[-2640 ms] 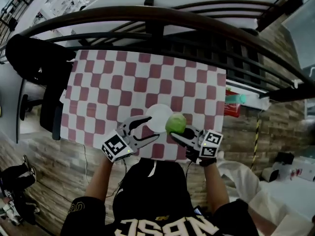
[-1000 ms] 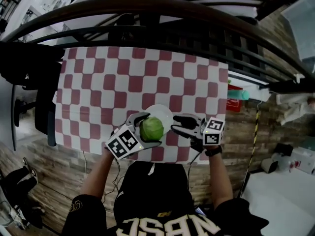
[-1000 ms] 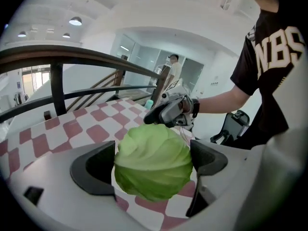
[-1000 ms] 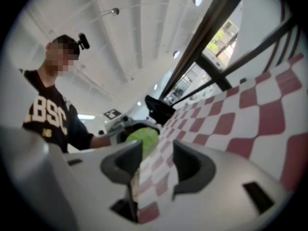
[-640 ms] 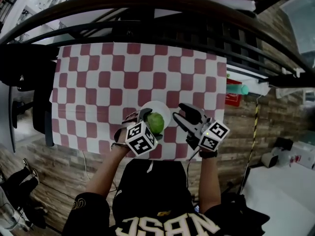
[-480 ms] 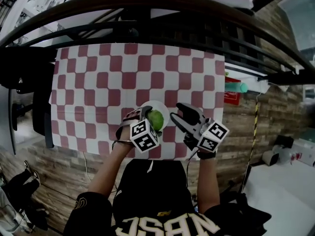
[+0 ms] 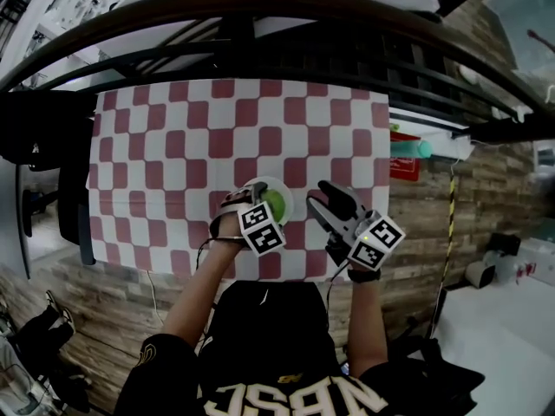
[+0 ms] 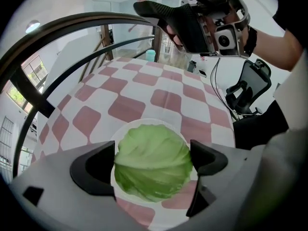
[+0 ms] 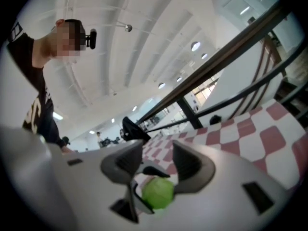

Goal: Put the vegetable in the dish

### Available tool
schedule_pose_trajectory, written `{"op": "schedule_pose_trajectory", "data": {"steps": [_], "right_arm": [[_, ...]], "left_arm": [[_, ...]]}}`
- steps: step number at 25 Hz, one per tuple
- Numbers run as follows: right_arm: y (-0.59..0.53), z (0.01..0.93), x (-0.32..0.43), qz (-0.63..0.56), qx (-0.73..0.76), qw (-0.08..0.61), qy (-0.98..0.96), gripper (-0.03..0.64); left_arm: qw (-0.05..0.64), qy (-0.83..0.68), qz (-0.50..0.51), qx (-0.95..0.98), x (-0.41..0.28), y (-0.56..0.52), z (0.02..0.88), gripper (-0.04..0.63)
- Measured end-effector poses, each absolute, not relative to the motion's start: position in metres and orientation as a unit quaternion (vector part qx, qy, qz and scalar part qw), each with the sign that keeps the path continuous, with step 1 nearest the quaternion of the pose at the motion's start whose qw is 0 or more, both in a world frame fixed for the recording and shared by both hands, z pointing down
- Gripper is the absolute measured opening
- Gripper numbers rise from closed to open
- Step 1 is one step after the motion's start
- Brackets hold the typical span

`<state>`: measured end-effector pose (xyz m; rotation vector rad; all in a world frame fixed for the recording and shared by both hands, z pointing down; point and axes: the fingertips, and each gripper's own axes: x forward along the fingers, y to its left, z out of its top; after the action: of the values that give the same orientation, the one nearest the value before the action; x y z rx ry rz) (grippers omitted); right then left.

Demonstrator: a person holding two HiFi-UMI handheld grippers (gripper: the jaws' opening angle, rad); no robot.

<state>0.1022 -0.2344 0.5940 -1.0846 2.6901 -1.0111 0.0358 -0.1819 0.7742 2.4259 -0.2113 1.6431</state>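
Note:
A round green cabbage point(image 8: 153, 163) sits between the jaws of my left gripper point(image 8: 153, 170), which is shut on it; both jaws touch its sides. Right under it lies the white dish point(image 8: 139, 125), whose rim shows around the cabbage. In the head view the left gripper point(image 7: 267, 204) holds the cabbage point(image 7: 277, 202) over the dish point(image 7: 251, 186) near the table's front edge. My right gripper point(image 7: 318, 196) stands open with nothing in it, just right of the dish and tilted up. From the right gripper view point(image 9: 156, 160) the cabbage point(image 9: 158, 192) shows small beyond the jaws.
A red-and-white checked cloth point(image 7: 217, 137) covers the table. Dark curved railings point(image 7: 260, 16) run along its far side. A red item and a teal bottle point(image 7: 409, 151) lie off the right edge. A black chair point(image 7: 43, 128) stands at the left.
The cabbage passed from the right gripper to the left. The left gripper then carried it forward over the dish. The right gripper, now empty, drew back slightly to the right.

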Motion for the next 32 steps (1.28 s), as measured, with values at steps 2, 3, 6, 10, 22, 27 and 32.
{"op": "schedule_pose_trajectory", "data": {"steps": [2, 3, 6, 10, 22, 27, 32], "right_arm": [[-0.23, 0.595, 0.102, -0.328, -0.353, 0.031, 0.876, 0.189], [-0.228, 0.595, 0.102, -0.327, -0.353, 0.032, 0.876, 0.189], [-0.224, 0.592, 0.103, -0.322, -0.356, 0.034, 0.877, 0.189], [-0.219, 0.586, 0.105, -0.311, -0.359, 0.03, 0.88, 0.189], [-0.232, 0.513, 0.086, -0.198, -0.462, 0.004, 0.864, 0.187], [-0.235, 0.464, 0.076, -0.159, -0.506, -0.003, 0.847, 0.143], [-0.245, 0.43, 0.061, -0.119, -0.538, -0.037, 0.834, 0.078]], "left_arm": [[0.101, -0.068, 0.561, 0.819, 0.035, -0.182, 0.779, 0.505], [0.104, -0.068, 0.561, 0.819, 0.035, -0.182, 0.782, 0.505], [0.111, -0.086, 0.544, 0.827, 0.033, -0.185, 0.783, 0.506], [0.091, -0.124, 0.493, 0.856, 0.04, -0.199, 0.753, 0.505], [0.133, -0.309, 0.219, 0.916, 0.015, -0.252, 0.559, 0.501], [0.098, -0.378, 0.142, 0.91, -0.017, -0.253, 0.483, 0.407], [0.071, -0.45, 0.061, 0.888, -0.056, -0.258, 0.419, 0.257]]}}
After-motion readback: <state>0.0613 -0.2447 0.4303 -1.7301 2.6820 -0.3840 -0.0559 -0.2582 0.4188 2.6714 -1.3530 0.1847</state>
